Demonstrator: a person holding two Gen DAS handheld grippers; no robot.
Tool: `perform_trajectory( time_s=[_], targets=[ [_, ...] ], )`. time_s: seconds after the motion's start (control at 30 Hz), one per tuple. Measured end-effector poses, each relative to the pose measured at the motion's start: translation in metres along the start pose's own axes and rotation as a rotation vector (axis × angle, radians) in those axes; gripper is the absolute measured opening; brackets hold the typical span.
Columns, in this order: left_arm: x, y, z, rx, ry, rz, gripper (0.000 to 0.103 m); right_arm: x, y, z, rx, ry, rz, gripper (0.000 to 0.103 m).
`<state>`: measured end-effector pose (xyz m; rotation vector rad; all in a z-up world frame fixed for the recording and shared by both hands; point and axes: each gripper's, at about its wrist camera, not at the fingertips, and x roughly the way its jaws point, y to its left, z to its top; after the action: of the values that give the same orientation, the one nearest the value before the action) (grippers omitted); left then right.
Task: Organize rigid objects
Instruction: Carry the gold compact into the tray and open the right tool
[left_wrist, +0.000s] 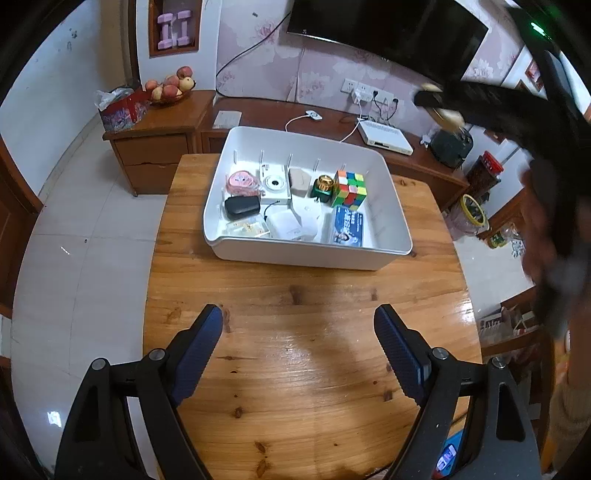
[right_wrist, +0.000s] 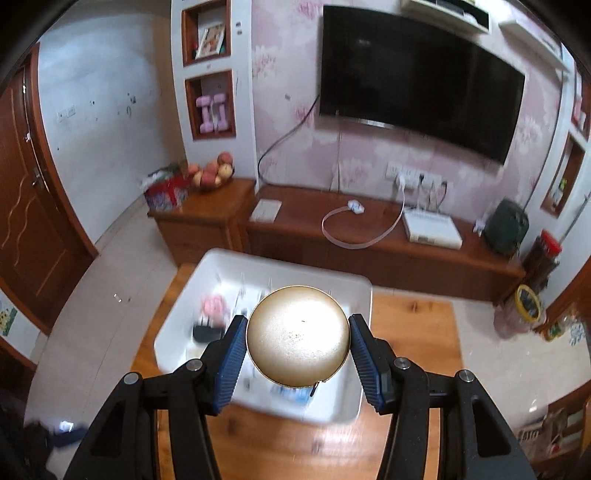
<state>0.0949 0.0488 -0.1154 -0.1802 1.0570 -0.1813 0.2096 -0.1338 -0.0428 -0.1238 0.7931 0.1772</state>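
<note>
Gold round case (right_wrist: 297, 336) clamped edge to edge in the right hand-held gripper (right_wrist: 297, 338), high over the white bin (right_wrist: 360, 295) at the bench's (left_wrist: 295, 295) far end, likely to clear the rim. Left hand-held gripper (left_wrist: 298, 328) spread wide and empty above bare near bench, probably free for another pick.

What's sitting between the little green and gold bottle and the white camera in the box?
A beige block stands between the green and gold bottle and the white camera, in the white box. The left wrist view shows it.
</note>
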Motion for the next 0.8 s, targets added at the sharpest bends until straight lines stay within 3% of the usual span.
perform_trajectory(
  time_s=[0.13, 0.27, 0.57, 0.8],
  targets=[
    [0.001, 0.001, 0.000, -0.019, 0.001, 0.007, 0.086, 0.028, 0.001, 0.030, 0.010, 0.016, 0.001, 0.055],
    [0.006, 0.008, -0.002, -0.057, 0.013, 0.018, 0.086, 0.074, 0.004, 0.034, 0.016, 0.093, -0.002, 0.055],
    [0.023, 0.019, -0.006, -0.132, 0.056, 0.062, 0.086, 0.191, 0.022, -0.018, 0.005, 0.338, -0.002, 0.055],
    [0.021, 0.020, -0.006, -0.157, 0.064, 0.079, 0.086, 0.229, 0.027, -0.056, -0.003, 0.492, 0.032, 0.056]
  ],
)
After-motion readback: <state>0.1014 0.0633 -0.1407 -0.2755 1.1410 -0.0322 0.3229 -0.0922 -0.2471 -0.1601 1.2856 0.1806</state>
